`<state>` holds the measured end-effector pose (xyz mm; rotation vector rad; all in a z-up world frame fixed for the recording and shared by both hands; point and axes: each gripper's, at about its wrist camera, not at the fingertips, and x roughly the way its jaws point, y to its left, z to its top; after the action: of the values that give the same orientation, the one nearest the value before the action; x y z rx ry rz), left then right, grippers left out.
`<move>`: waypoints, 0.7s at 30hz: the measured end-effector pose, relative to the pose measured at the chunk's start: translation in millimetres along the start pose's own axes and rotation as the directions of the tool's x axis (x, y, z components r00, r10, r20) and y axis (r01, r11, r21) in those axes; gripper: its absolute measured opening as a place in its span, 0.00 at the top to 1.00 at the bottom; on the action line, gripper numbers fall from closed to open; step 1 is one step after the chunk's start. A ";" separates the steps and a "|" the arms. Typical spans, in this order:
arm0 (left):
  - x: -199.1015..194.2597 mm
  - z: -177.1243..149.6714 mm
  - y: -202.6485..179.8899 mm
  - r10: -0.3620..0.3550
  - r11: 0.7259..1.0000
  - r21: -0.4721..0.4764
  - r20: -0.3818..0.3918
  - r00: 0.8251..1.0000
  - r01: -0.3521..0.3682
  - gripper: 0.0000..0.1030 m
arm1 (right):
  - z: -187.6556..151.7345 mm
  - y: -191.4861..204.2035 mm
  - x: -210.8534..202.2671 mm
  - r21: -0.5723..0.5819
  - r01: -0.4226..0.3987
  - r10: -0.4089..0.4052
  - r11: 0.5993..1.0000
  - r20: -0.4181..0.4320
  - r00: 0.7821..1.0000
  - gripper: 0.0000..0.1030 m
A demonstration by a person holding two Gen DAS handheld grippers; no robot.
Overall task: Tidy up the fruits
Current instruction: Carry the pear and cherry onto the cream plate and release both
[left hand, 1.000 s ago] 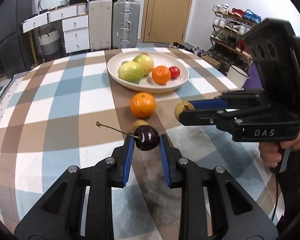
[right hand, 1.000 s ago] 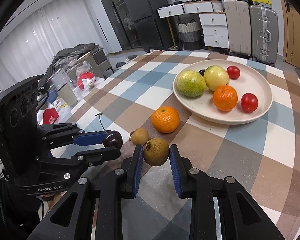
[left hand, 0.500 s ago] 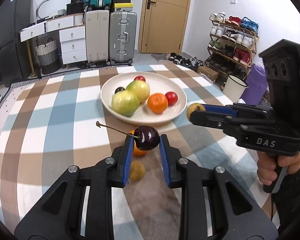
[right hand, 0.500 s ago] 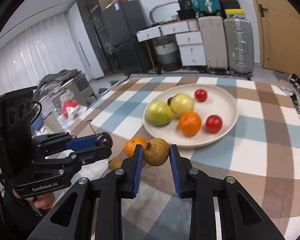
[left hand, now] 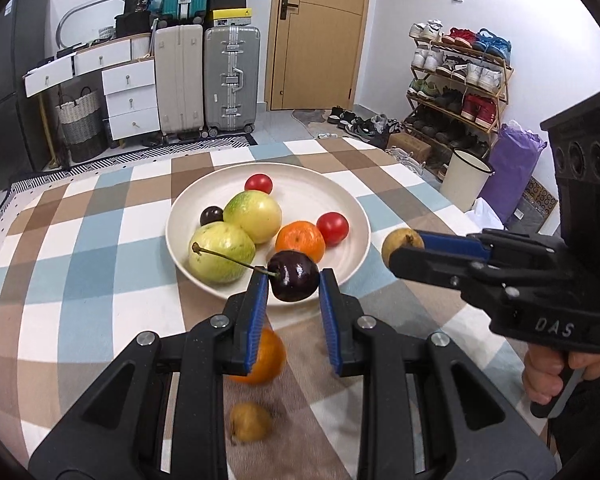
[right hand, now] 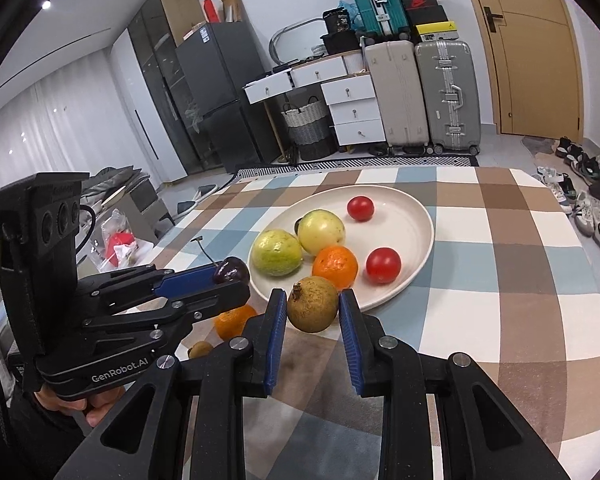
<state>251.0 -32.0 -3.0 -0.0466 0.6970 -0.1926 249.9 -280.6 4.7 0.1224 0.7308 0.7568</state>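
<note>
Tablecloth (left hand: 80,280) checked | suitcases (left hand: 204,80) by door (left hand: 320,32) | left gripper (left hand: 292,280) clamps cherry (left hand: 293,276) | right gripper (right hand: 312,312) clamps brown fruit (right hand: 313,309)

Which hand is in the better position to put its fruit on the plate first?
Probably the left. The left gripper holds the cherry at the near rim of the plate. The right gripper, shut on the brown fruit, looks slightly short of the rim.
</note>
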 end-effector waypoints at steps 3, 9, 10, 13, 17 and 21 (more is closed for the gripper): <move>11.0 4.2 0.0 0.005 1.000 0.002 -0.004 1.000 -0.005 0.78 | 0.3 -5.7 3.0 0.020 0.012 -0.012 1.000 0.000 1.000 0.74; 28.4 9.8 1.5 0.017 1.000 0.008 -0.009 1.000 -0.017 0.78 | 3.5 -13.1 12.5 0.054 0.030 -0.030 0.998 0.002 1.000 0.74; 30.3 9.6 1.1 0.020 1.000 0.013 -0.011 1.000 -0.020 0.78 | 4.1 -13.7 14.3 0.056 0.035 -0.035 0.998 0.002 0.999 0.74; 35.7 7.4 0.5 0.031 0.999 0.023 -0.017 0.999 -0.031 0.78 | 5.9 -13.7 21.8 0.051 0.049 -0.049 0.998 0.001 0.999 0.74; 41.0 7.1 2.1 0.043 0.999 0.028 -0.022 0.999 -0.042 0.78 | 7.1 -11.9 33.2 0.039 0.063 -0.063 0.997 -0.010 0.998 0.74; 46.2 8.8 6.6 0.049 0.999 0.020 -0.028 0.998 -0.049 0.78 | 8.5 -18.0 41.3 0.048 0.087 -0.086 0.995 -0.017 0.996 0.74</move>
<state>292.4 -34.6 -26.2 -0.0087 0.7240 -0.1531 286.4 -265.1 -18.4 0.1285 0.7645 0.6579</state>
